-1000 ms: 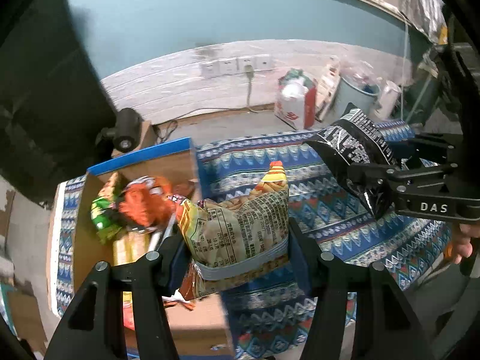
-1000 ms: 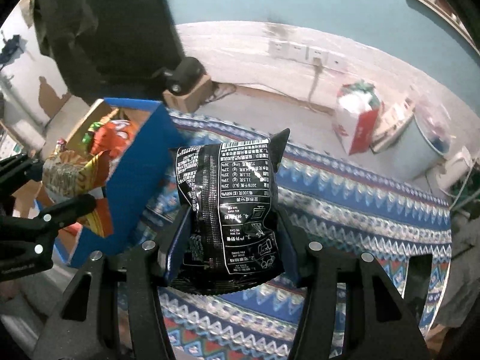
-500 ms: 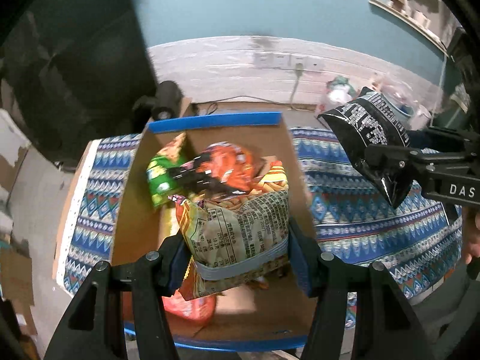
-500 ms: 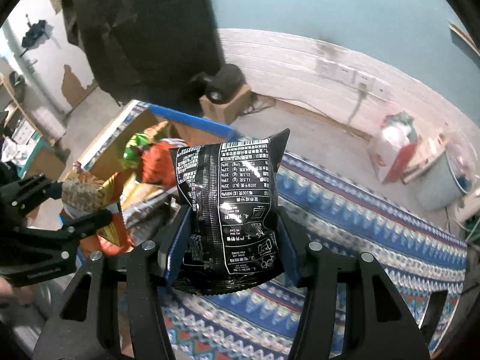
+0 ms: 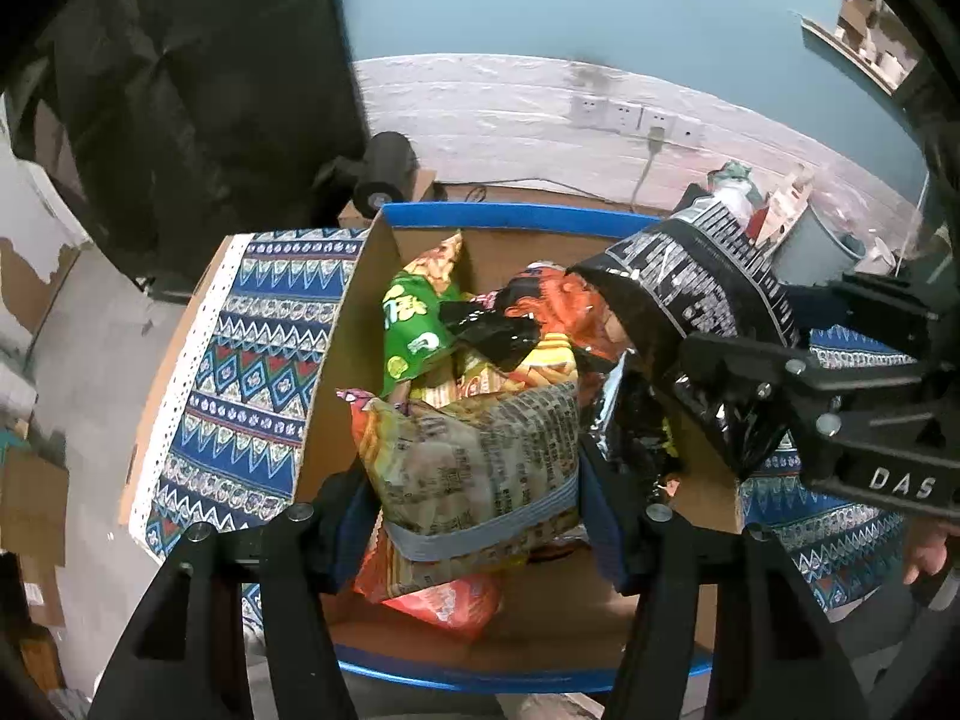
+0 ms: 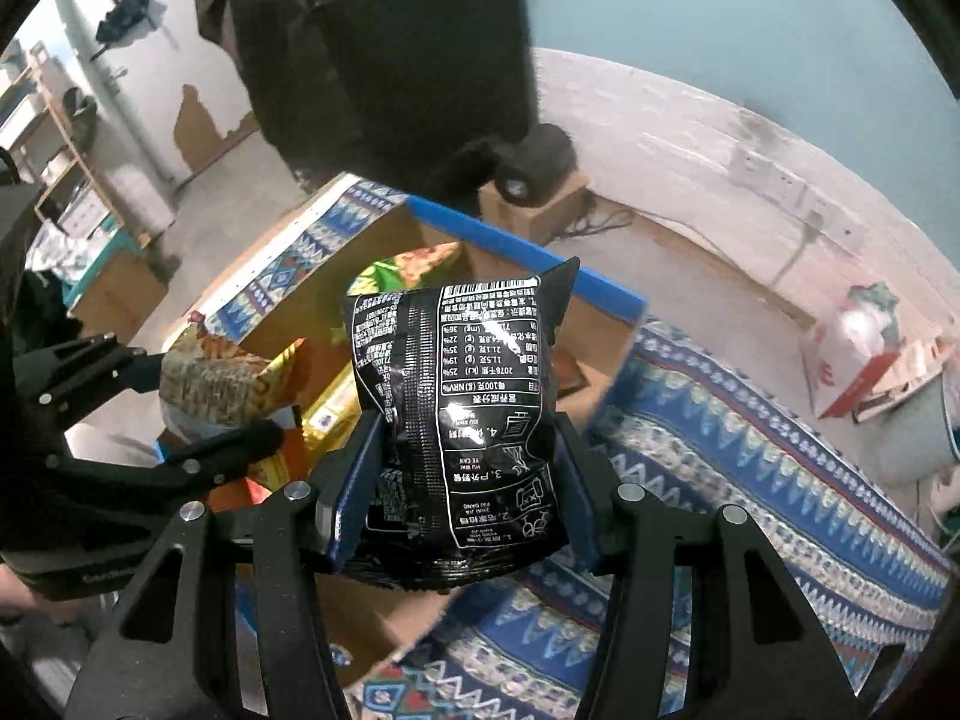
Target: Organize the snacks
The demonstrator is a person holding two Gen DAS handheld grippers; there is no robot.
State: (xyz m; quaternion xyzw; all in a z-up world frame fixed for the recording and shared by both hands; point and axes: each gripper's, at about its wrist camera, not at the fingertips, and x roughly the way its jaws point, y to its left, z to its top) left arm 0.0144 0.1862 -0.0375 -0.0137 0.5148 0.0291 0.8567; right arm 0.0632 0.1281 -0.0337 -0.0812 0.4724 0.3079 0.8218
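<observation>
My left gripper (image 5: 474,498) is shut on a yellow-orange snack bag (image 5: 480,462) and holds it over the open cardboard box (image 5: 336,360) with a blue rim. The box holds several snack bags, among them a green one (image 5: 414,324) and an orange one (image 5: 558,306). My right gripper (image 6: 462,498) is shut on a black snack bag (image 6: 462,414), held above the box's right side; the bag also shows in the left wrist view (image 5: 696,300). The left gripper with its bag shows in the right wrist view (image 6: 210,384).
The box stands on a table with a blue patterned cloth (image 5: 252,360). A black roll (image 5: 384,174) sits on a small box behind the table. A red-and-white bag (image 6: 852,354) and a grey bin (image 5: 810,246) stand on the floor by the wall.
Both grippers have moved left with their bags: the left one now hangs over the box's inside, and the right one has come over the box's right side.
</observation>
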